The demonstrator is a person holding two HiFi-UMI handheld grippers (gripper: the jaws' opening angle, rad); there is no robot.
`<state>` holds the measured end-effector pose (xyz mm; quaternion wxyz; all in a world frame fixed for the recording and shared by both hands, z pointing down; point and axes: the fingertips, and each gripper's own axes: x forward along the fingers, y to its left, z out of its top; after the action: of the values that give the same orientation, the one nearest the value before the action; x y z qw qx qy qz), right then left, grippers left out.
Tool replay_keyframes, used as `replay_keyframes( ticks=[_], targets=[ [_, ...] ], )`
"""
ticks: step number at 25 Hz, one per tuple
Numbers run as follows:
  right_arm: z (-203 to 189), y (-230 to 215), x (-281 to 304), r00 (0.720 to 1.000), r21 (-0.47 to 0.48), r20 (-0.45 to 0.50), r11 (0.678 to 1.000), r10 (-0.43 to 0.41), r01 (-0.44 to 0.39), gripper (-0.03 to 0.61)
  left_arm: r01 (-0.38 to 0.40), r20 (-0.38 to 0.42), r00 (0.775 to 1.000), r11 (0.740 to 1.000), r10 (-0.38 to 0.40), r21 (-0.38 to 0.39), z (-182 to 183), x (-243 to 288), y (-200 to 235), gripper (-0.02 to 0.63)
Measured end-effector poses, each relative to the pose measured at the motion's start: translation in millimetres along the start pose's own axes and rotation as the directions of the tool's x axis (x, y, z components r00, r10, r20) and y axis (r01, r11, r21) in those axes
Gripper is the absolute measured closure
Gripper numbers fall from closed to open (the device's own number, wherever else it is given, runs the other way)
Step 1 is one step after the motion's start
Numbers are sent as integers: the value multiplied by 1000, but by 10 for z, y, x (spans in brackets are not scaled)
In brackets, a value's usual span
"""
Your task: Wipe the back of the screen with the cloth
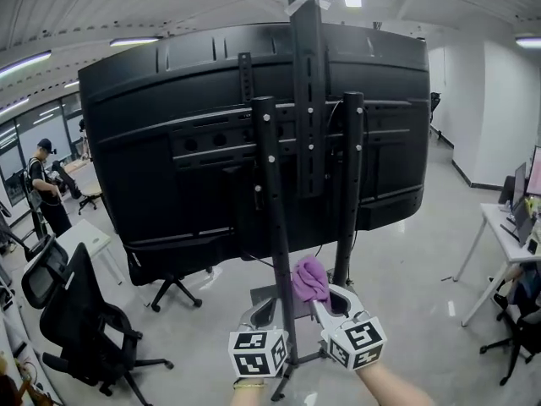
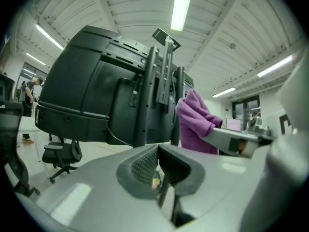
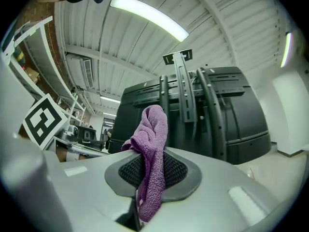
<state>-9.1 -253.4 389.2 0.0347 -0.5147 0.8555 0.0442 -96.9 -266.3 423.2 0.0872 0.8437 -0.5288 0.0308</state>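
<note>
The back of a large black screen (image 1: pixel 169 142) on a black pole stand (image 1: pixel 275 252) fills the head view, facing me. My right gripper (image 1: pixel 328 299) is shut on a purple cloth (image 1: pixel 309 279), held low in front of the stand, below the screen's bottom edge. The cloth (image 3: pixel 150 149) bunches upward out of the closed jaws in the right gripper view, with the screen (image 3: pixel 212 110) beyond it. My left gripper (image 1: pixel 264 311) is beside the right one, shut with nothing in it (image 2: pixel 157 170). From the left gripper view the cloth (image 2: pixel 195 122) shows at right.
Black office chairs (image 1: pixel 93 320) stand at lower left under the screen. A person (image 1: pixel 46 189) stands far left. A white desk (image 1: pixel 507 235) with monitors is at right. The stand's feet (image 1: pixel 292 366) spread on the floor between the grippers.
</note>
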Motion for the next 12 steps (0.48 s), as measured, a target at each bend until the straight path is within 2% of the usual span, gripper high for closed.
replay_keyframes(
  ticks=[3,7,12],
  targets=[
    [-81,-541,-500,997,0,-35,997,-72,72,520,51,-20,998,999,-51,-15,-127,188,-643,606],
    [-109,-1156,-1005,986,-10,-61,988,-152,152,520,89,-33,996,996,-89,19,-114,449,-1264,606],
    [-55,-2004,-1415,957,-13,-53,959,-285,285,520,197,-49,980,980,-195,38,20,953,-1986,606]
  ],
)
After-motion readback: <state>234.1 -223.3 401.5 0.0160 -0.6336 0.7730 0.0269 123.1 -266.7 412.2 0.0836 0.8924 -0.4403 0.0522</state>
